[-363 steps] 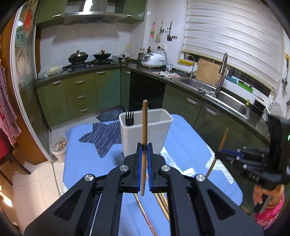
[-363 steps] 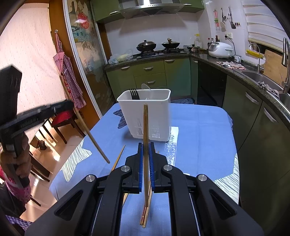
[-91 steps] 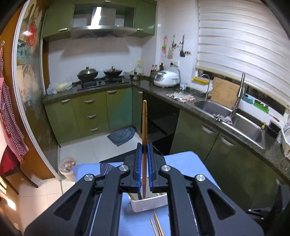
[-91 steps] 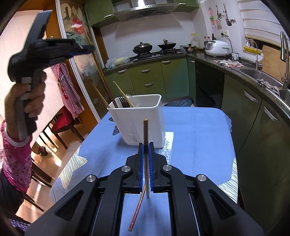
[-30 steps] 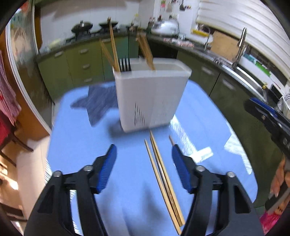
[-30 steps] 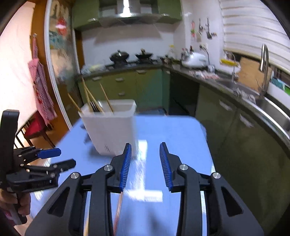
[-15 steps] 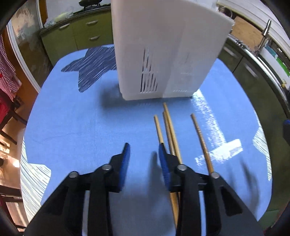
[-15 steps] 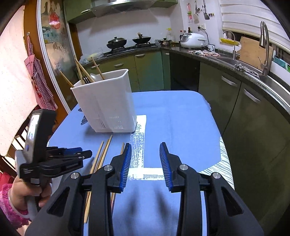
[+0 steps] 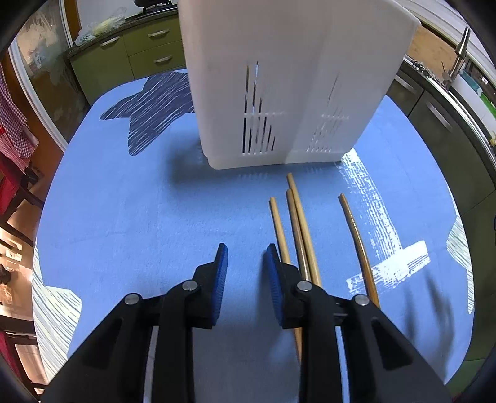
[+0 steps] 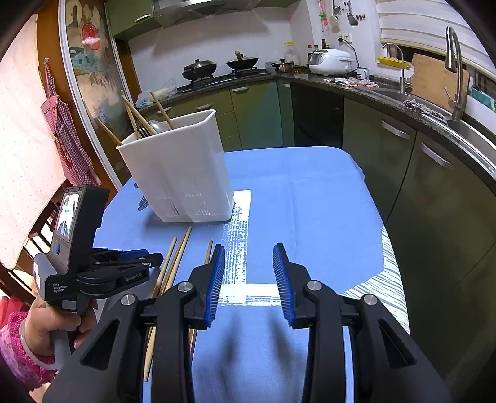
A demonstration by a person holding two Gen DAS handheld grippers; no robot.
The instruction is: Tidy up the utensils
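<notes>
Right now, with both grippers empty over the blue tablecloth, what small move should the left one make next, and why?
Probably shift the left gripper sideways over the nearest chopstick so it straddles it, then close. Its jaws have just been closing with only bare cloth between them. Four chopsticks lie loose before the white utensil holder, and that one sits just outside the gripper's fingertip.

Kitchen, green cabinets [image 10: 257, 114] under dark worktop [image 10: 387, 96]. Woks on stove [image 10: 223, 74], range hood [image 10: 192, 9] above. White rice cooker [image 10: 330, 62], sink faucet [image 10: 454, 62], window blinds [image 10: 412, 18]. Red checked apron [image 10: 65, 130] hanging left. Blue cloth on counter [image 10: 310, 201].
</notes>
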